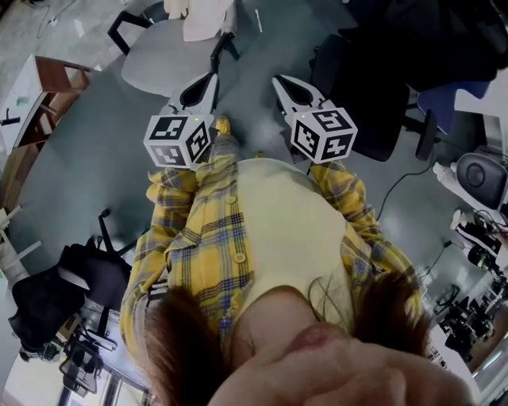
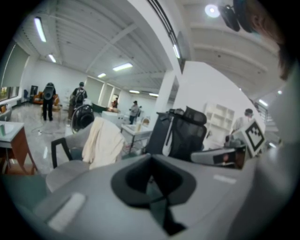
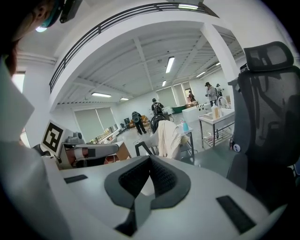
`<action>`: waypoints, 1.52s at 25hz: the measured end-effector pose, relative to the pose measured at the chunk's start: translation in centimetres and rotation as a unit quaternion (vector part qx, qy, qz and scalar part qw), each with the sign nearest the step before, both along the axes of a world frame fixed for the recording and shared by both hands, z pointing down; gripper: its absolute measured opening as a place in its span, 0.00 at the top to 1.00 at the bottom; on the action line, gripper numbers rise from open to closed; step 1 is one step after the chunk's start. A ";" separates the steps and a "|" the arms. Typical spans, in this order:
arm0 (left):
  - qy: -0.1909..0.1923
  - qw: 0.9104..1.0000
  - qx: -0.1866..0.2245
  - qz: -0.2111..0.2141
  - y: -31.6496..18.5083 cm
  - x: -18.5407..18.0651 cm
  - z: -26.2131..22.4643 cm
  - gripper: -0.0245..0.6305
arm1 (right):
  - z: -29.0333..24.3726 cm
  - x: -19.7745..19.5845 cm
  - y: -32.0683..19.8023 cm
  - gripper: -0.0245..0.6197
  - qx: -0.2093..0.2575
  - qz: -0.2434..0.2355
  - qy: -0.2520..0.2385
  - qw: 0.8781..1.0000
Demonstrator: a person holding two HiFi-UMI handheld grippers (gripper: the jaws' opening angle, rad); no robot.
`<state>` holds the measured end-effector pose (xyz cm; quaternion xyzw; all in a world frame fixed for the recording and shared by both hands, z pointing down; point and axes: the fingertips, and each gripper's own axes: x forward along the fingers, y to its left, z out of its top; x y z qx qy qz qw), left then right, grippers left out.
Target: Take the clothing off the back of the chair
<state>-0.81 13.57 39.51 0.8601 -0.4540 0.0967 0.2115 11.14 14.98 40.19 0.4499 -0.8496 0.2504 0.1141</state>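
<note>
The left gripper (image 1: pixel 213 78) is pointing forward and slightly down, and its 2 jaws are pressing together with nothing between them; the left gripper view shows the dark pads (image 2: pixel 140 180) meeting along 1 line. Ahead of this gripper and a little to its left, a grey chair (image 1: pixel 159 67) is standing on the floor, well apart from the jaw tips. The clothing (image 1: pixel 208 17), a cream garment, is hanging over the back of that chair, draping down toward the seat (image 2: pixel 104 143). Further to the left of the gripper, a wooden desk (image 1: pixel 55 79) is standing beside the chair.

The right gripper (image 1: pixel 279 81) is sitting just beside the left one, pointing the same way, and its 2 jaws are also pressing together and gripping nothing, as the right gripper view shows (image 3: pixel 150 158). From this gripper the clothing (image 3: pixel 168 138) is lying almost straight ahead, well apart from the tips, not yet touched. To the right of this gripper, a black office chair (image 1: pixel 357 87) is standing near, its mesh back (image 3: pixel 267 108) rising tall at that side. Behind both grippers, the person's yellow plaid sleeves (image 1: pixel 171 238) are reaching forward.
</note>
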 end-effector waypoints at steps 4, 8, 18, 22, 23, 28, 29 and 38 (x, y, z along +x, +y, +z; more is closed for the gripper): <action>-0.002 1.000 -0.004 0.006 -2.9 -1.1 0.5 0.96 | 0.4 -1.2 -3.0 0.94 -0.006 0.001 0.007 1.000; -0.007 1.000 -0.013 0.009 -5.4 -2.5 1.1 0.96 | 0.8 -2.6 -5.4 0.94 -0.014 0.003 0.010 1.000; -0.013 0.999 -0.018 0.025 -10.4 -5.8 1.5 0.96 | 1.4 -6.2 -10.7 0.94 -0.022 0.008 0.008 1.000; -0.018 0.999 -0.020 0.028 -11.9 -7.4 1.8 0.96 | 1.7 -7.6 -12.5 0.94 -0.024 0.012 0.010 1.000; -0.018 0.999 -0.021 0.030 -12.2 -7.7 1.9 0.96 | 1.8 -7.9 -12.9 0.94 -0.024 0.013 0.011 1.000; -0.023 0.998 -0.025 0.047 -13.6 -8.9 2.6 0.96 | 1.8 -9.1 -14.9 0.94 -0.022 0.023 0.009 0.999; -0.027 0.998 -0.024 0.052 -13.9 -8.9 2.8 0.96 | 1.8 -9.2 -15.2 0.94 -0.020 0.023 0.008 0.999; -0.049 0.998 0.004 0.048 -18.1 -9.6 2.8 0.96 | 2.7 -9.3 -19.4 0.94 -0.015 0.018 0.004 1.000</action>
